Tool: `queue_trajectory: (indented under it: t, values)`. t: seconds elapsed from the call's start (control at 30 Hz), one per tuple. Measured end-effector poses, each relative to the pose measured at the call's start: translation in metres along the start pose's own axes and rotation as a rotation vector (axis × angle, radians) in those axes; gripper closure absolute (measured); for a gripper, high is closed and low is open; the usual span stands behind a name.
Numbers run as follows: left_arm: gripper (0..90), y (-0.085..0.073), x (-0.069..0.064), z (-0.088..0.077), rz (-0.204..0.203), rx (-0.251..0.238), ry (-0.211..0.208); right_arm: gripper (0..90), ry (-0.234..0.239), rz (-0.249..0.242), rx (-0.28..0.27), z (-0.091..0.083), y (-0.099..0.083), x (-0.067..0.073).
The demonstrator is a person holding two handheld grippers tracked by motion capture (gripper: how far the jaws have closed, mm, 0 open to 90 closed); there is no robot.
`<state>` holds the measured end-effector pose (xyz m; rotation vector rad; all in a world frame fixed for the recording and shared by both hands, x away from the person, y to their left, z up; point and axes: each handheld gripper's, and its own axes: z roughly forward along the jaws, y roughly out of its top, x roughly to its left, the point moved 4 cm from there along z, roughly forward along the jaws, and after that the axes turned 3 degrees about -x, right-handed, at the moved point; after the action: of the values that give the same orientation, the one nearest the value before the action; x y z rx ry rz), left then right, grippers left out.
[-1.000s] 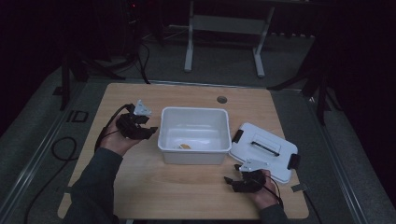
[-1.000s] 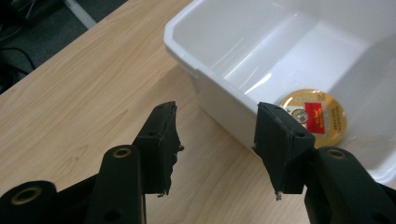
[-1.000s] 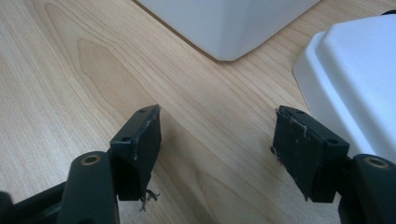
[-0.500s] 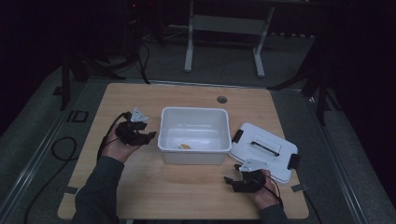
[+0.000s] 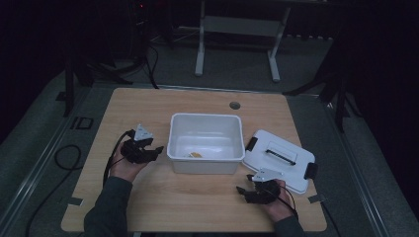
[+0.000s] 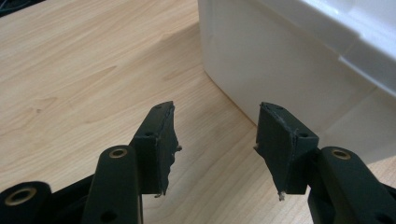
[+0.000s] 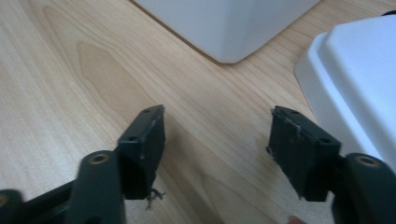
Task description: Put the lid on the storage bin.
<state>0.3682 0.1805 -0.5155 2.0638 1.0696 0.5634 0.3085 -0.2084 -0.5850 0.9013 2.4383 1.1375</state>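
Two grippers rest on the table (image 5: pixel 148 202) in the high view: the left gripper (image 5: pixel 157 149) just beside the bin (image 5: pixel 206 165), the right gripper (image 5: pixel 240 189) near the lid (image 5: pixel 279 158), which lies flat to the bin's right. A small orange thing (image 5: pixel 196 154) sits inside the bin. Nothing is gripped, so closing the bin looks not yet begun.

From the left gripper view, the jaws stand wide and empty, the bin wall (image 6: pixel 280 65) close ahead.

From the right gripper view, the jaws are wide too, empty, with the lid's edge (image 7: pixel 355 79) beside the right jaw and the bin's corner (image 7: pixel 229 28) farther on.
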Motion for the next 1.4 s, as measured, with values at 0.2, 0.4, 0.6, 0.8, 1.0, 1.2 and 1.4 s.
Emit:
queue_trajectory:
  t: [0.2,0.4,0.6,0.8,1.0,1.2,1.4]
  values:
    - [46.8,-0.006,-0.001,-0.001,-0.02,-0.033,-0.003,40.5,-0.005,-0.044,0.004,-0.007,0.009,0.004]
    - [46.8,-0.013,-0.002,-0.001,-0.037,-0.06,-0.002,43.7,-0.029,-0.051,-0.001,-0.02,0.017,-0.002]
    - [47.1,-0.021,-0.002,0.002,-0.05,-0.073,0.004,51.0,-0.061,-0.089,0.034,-0.036,0.025,-0.013]
    - [47.0,-0.028,-0.002,0.007,-0.054,-0.062,0.001,57.1,-0.091,-0.12,0.089,-0.049,0.036,-0.031]
    - [47.0,-0.031,-0.001,0.008,-0.06,-0.075,0.007,59.2,-0.13,-0.161,0.134,-0.06,0.044,-0.042]
    - [46.9,-0.034,-0.001,0.011,-0.062,-0.069,0.0,60.9,-0.172,-0.191,0.165,-0.072,0.053,-0.055]
    - [46.5,-0.036,-0.001,0.015,-0.063,-0.06,-0.012,62.2,-0.195,-0.193,0.201,-0.079,0.057,-0.069]
